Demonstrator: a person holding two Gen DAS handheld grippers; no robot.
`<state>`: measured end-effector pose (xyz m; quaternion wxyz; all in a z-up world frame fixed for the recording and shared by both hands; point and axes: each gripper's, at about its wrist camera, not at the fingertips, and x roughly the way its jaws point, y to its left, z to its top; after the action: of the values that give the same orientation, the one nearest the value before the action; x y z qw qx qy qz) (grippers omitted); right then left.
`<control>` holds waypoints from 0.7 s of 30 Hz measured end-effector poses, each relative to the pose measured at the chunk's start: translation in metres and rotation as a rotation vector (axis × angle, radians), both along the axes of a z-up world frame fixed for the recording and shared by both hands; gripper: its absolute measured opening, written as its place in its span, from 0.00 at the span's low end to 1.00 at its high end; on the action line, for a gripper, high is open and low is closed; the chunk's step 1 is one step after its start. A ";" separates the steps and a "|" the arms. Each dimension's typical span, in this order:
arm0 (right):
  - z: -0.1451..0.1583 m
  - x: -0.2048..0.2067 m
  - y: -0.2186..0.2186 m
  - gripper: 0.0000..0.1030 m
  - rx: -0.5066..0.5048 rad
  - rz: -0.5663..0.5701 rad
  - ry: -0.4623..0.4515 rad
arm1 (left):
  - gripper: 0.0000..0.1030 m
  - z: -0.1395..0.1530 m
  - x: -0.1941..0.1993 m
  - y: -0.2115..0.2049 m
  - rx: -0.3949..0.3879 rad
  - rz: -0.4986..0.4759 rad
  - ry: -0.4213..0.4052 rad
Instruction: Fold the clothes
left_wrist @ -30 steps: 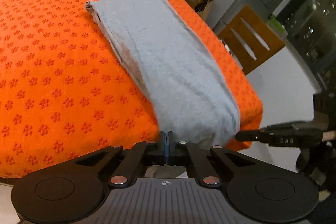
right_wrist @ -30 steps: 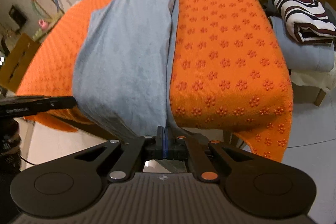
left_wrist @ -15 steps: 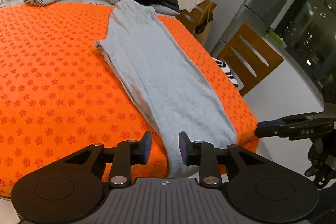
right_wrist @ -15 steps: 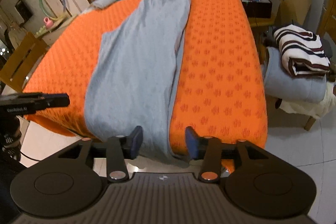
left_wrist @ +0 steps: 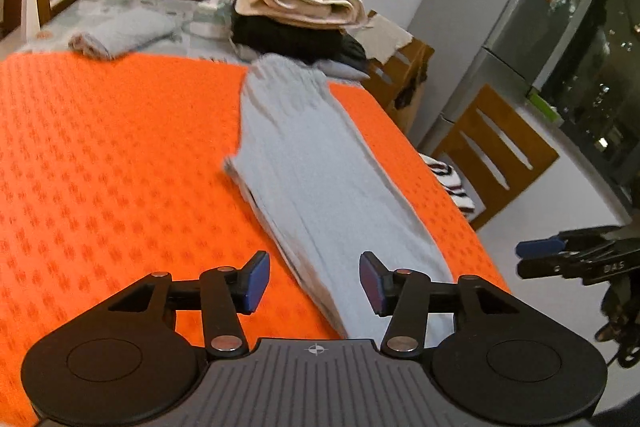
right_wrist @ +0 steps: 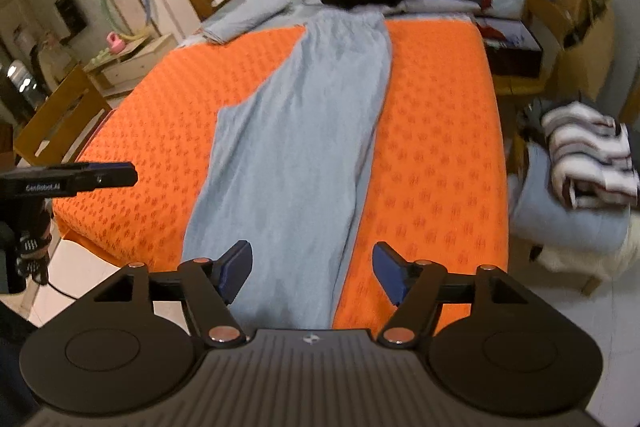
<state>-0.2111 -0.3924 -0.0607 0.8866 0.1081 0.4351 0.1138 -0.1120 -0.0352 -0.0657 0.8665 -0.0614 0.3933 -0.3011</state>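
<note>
I am opening both sets of fingers, left gripper (left_wrist: 314, 281) and right gripper (right_wrist: 312, 273), with nothing pinched between them. The grey trousers (right_wrist: 296, 131) are lying ahead on the orange-covered tabletop (right_wrist: 436, 155), running lengthwise away from me, near end closest to both grippers.

Steel-grey fridge (left_wrist: 516, 27) stands at the wall, slatted wooden chair (left_wrist: 496, 155) just before it, hula hoop (right_wrist: 128, 3) leaning opposite.
</note>
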 end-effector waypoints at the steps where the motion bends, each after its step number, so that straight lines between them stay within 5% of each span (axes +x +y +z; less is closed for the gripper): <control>1: 0.004 0.010 -0.003 0.72 -0.007 0.012 -0.009 | 0.52 0.002 0.008 -0.002 0.003 0.004 -0.004; 3: 0.012 0.031 -0.012 0.78 -0.016 0.035 -0.029 | 0.53 0.006 0.024 -0.007 0.010 0.016 -0.016; 13: 0.029 0.163 -0.056 0.79 -0.009 0.141 -0.102 | 0.56 0.016 0.112 -0.043 0.037 0.115 -0.045; 21: -0.002 0.274 -0.071 0.72 0.052 0.105 -0.086 | 0.57 -0.002 0.198 -0.065 0.042 0.176 -0.045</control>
<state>0.0633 -0.4632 -0.0622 0.8942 0.1031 0.3985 0.1761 0.0856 -0.1000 -0.0680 0.8994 -0.0706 0.3729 -0.2169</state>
